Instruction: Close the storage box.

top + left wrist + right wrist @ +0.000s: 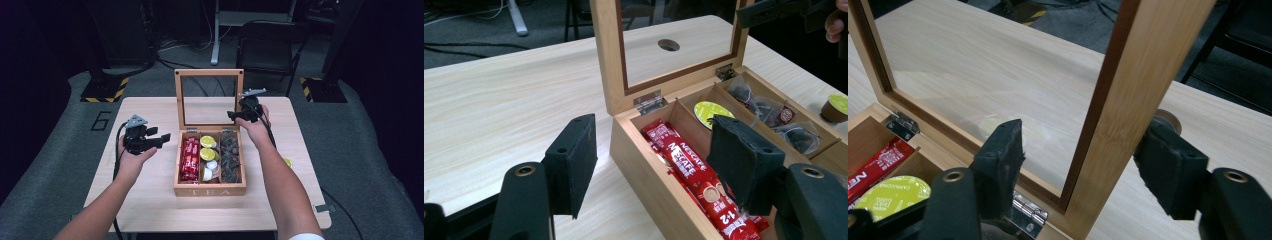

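The work in hand is the lid of the wooden tea box, which stands upright at centre frame in the high view, its glass pane in a wood frame rising from the hinges. The right gripper sits at the lid's right frame rail, just above the box's rear right corner. In the right gripper view the rail runs between the two pads — whether they press on it or merely straddle it can't be told w/ certainty; a small gap seems to show on the left side.

The left gripper hangs left of the box, jaws parted, grasping nothing.

Judged step: either lid just raised or about to be swung down. Next move prob. calls for a firm pinch on the rail, then an arc about the hinges.

Edges & room: the surface behind the lid is bare, so room to tip back. In front lie sachets, capsules and tea bags — all below the rim. One capsule sits loose on the surface, right of the box, beside the forearm.
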Demonstrator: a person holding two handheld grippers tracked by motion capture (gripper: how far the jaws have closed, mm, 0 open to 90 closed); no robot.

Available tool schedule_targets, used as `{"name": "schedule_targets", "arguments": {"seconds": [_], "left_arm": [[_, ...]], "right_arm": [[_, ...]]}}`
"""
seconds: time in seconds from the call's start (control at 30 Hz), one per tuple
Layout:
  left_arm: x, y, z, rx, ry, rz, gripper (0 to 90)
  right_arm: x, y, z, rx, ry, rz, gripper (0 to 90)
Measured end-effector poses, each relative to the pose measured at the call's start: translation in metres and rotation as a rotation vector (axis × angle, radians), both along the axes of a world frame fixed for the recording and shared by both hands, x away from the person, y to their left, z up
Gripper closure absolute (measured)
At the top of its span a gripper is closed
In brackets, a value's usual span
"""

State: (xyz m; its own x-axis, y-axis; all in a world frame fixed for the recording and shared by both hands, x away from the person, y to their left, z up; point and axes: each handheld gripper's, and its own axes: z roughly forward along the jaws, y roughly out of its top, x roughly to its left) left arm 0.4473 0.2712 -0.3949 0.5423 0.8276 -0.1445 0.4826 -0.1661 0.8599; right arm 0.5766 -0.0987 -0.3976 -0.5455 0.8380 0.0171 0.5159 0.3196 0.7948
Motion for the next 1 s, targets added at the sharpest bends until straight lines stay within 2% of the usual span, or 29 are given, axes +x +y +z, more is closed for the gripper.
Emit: {"name": "schedule_targets", "arguments": {"seconds": [0.07, 0.1, 0.2, 0.33, 0.53, 0.63, 1.0], "left_arm": [[-0.0001, 0.0006, -0.0002, 0.0, 0.0, 0.001, 35.9], [-0.0003, 0.0012, 0.0, 0.004, 0.001, 0.0, 35.9], [-0.0006, 0.0034, 0.0002, 0.005, 0.002, 0.001, 35.9], [-0.001, 0.0038, -0.0005, 0.005, 0.001, 0.004, 35.9], [-0.0012, 0.0042, -0.0018, 0.003, 0.004, 0.006, 35.8], [-0.0009, 0.0042, -0.0018, 0.004, 0.007, 0.005, 35.9], [0.0005, 0.0017, 0.0023, 0.004, -0.004, 0.004, 35.9]], "right_arm": [[0.0001, -0.0005, -0.0001, 0.001, 0.005, -0.003, 40.0], [0.0004, -0.0017, -0.0001, -0.005, 0.006, -0.01, 44.7], [0.0004, -0.0035, 0.0004, -0.01, 0.006, -0.018, 51.2], [-0.0011, -0.002, 0.0015, -0.03, 0.008, -0.056, 59.3], [-0.001, -0.0026, 0.0016, -0.031, 0.001, -0.066, 61.1], [-0.0016, -0.0041, 0.0026, -0.016, 0.015, -0.066, 61.9], [-0.0052, -0.0035, 0.0051, -0.021, 0.022, -0.076, 62.9]]}}
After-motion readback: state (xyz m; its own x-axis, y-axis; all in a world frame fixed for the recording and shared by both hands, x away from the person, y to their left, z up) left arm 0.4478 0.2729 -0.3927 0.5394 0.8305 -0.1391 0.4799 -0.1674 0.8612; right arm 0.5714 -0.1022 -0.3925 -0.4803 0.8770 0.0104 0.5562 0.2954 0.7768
